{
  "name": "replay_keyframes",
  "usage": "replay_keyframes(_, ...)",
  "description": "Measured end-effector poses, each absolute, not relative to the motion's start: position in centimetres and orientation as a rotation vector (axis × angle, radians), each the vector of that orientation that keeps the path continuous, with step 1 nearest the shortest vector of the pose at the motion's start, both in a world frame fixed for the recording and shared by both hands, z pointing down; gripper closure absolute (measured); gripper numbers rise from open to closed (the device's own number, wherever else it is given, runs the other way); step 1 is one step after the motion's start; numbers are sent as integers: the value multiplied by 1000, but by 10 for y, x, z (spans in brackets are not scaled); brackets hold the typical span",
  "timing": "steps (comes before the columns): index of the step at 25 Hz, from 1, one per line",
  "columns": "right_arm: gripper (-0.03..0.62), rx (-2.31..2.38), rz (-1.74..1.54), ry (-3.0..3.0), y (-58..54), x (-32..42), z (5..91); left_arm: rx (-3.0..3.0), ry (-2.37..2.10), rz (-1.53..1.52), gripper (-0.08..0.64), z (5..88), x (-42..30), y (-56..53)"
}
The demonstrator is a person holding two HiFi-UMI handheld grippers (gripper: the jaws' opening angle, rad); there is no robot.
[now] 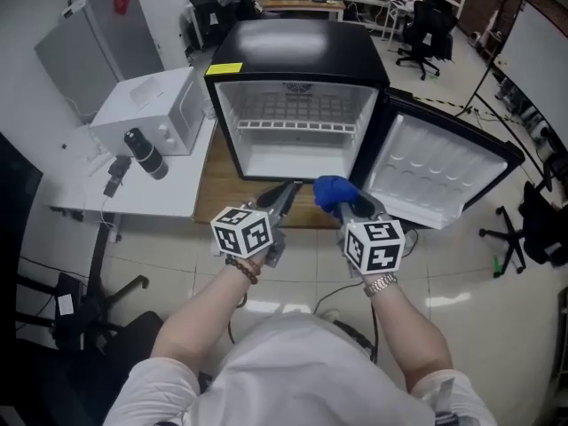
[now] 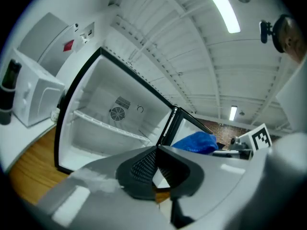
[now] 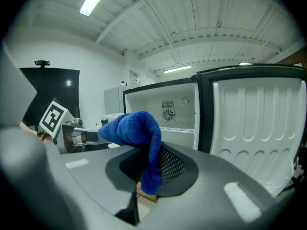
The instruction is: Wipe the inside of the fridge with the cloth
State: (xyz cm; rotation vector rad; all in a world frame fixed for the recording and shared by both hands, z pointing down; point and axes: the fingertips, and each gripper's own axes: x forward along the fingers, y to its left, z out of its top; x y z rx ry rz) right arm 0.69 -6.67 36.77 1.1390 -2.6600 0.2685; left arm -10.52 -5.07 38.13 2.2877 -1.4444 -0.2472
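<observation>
Right gripper [image 1: 344, 208] pinches the cloth [image 1: 334, 191], just outside the open fridge [image 1: 302, 161]; left gripper [image 1: 287, 193] closed, empty. Lead in with the bunched end, press flat, wipe floor then walls.

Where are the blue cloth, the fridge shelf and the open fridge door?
blue cloth [image 3: 135, 127], right gripper view, bunched top fold.
fridge shelf [image 1: 297, 125], head view, front rail.
fridge door [image 1: 435, 171], head view, white inner liner.
</observation>
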Motion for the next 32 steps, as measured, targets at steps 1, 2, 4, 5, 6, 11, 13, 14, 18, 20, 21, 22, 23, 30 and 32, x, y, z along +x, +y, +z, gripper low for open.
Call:
replay_keyframes(1, 552, 1140, 265, -2667, -61, -1, 364, 2313, -1470, -218, 566, 375, -112, -43)
replay_keyframes(2, 552, 1143, 262, -2673, -56, -7, 361, 2338, -1496, -190, 566, 368, -118, -35)
replay_keyframes(4, 552, 1152, 255, -2684, -47, -19, 354, 2384, -1540, -149, 566, 356, -128, -21)
replay_keyframes(5, 552, 1157, 252, -2689, -43, -24, 352, 2408, -1557, -136, 566, 350, -132, -14)
replay_keyframes(6, 552, 1163, 250, -2694, -38, -28, 350, 2432, -1573, -126, 566, 344, -135, -8)
replay_keyframes(11, 552, 1185, 224, -2716, -19, -46, 343, 2513, -1647, -52, 566, 324, -148, 17)
replay_keyframes(13, 552, 1190, 211, -2722, -13, -51, 340, 2529, -1668, -47, 566, 318, -153, 23)
replay_keyframes(14, 552, 1194, 204, -2726, -11, -53, 338, 2536, -1679, -42, 566, 317, -156, 25)
replay_keyframes(18, 552, 1209, 186, -2735, -4, -60, 332, 2541, -1703, -12, 566, 314, -164, 31)
replay_keyframes(20, 552, 1214, 184, -2733, -1, -62, 332, 2537, -1704, -10, 566, 315, -167, 32)
replay_keyframes(21, 552, 1216, 185, -2731, 0, -63, 333, 2535, -1703, -7, 566, 316, -168, 33)
replay_keyframes(22, 552, 1218, 186, -2729, 0, -63, 333, 2536, -1702, -3, 566, 316, -168, 33)
replay_keyframes(23, 552, 1221, 186, -2726, 1, -63, 334, 2538, -1701, 1, 566, 316, -168, 33)
replay_keyframes(30, 552, 1234, 186, -2718, 4, -63, 336, 2564, -1691, 38, 565, 319, -164, 36)
replay_keyframes(32, 552, 1235, 183, -2718, 5, -63, 336, 2561, -1690, 40, 565, 320, -164, 36)
